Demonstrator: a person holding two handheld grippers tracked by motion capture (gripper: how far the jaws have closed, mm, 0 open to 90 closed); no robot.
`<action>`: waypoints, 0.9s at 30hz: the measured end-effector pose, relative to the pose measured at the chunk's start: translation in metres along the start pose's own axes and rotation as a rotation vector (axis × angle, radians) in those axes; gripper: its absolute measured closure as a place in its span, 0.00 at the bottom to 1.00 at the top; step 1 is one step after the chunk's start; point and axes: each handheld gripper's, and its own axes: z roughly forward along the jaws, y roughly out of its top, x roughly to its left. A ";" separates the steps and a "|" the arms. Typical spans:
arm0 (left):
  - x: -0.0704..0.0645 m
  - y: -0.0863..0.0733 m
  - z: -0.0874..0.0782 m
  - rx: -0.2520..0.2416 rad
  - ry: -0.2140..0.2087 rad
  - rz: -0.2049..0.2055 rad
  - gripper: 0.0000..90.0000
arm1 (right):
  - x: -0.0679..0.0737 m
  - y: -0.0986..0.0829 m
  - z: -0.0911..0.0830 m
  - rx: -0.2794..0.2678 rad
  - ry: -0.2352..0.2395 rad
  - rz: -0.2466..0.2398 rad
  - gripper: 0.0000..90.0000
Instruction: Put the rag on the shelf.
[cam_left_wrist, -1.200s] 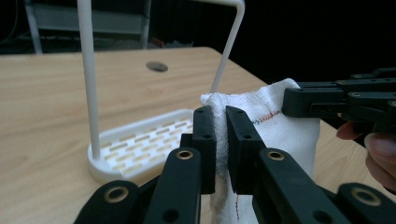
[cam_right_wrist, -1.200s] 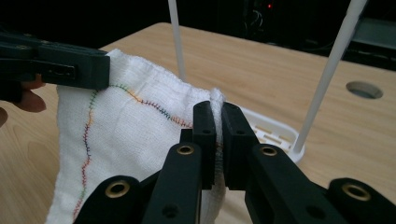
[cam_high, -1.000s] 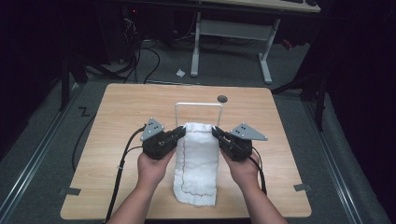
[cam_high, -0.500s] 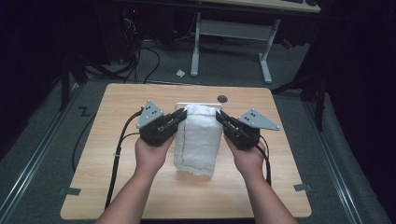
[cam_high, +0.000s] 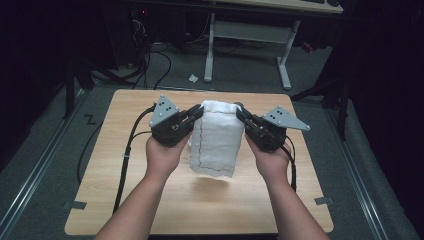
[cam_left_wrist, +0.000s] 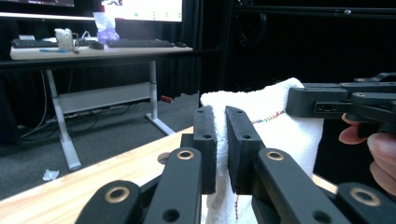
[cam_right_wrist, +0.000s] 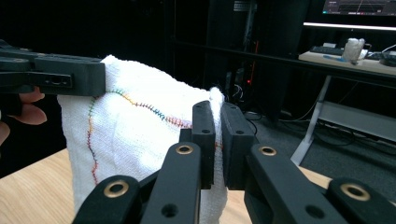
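Above the wooden table (cam_high: 100, 200), clear of its top, a white towel (cam_high: 216, 142) with coloured stitching, hanging from its two upper corners: left gripper (cam_high: 192, 117) clamped on one corner, right gripper (cam_high: 241, 116) clamped on the other. Best kept level and evenly spread, so the cloth hangs flat without twisting. Beyond, grey carpet with loose cables, a white-legged desk (cam_high: 247, 37), darkness behind.

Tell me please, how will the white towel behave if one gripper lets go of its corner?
The white towel is probably floppy: it hangs limp below the left gripper and right gripper. The freed side would likely drop and swing under the other corner. It seems light, since two thin pinches at its top carry it clear of the table.
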 end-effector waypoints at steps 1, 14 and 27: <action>0.000 0.002 0.001 -0.001 0.002 0.004 0.93 | 0.000 0.000 0.000 0.000 0.000 0.000 0.96; 0.033 0.023 0.033 0.012 0.063 0.040 0.93 | -0.019 0.027 0.035 -0.017 -0.013 0.028 0.96; 0.061 0.037 0.060 -0.002 0.080 0.029 0.93 | -0.047 0.044 0.074 0.003 -0.008 0.080 0.96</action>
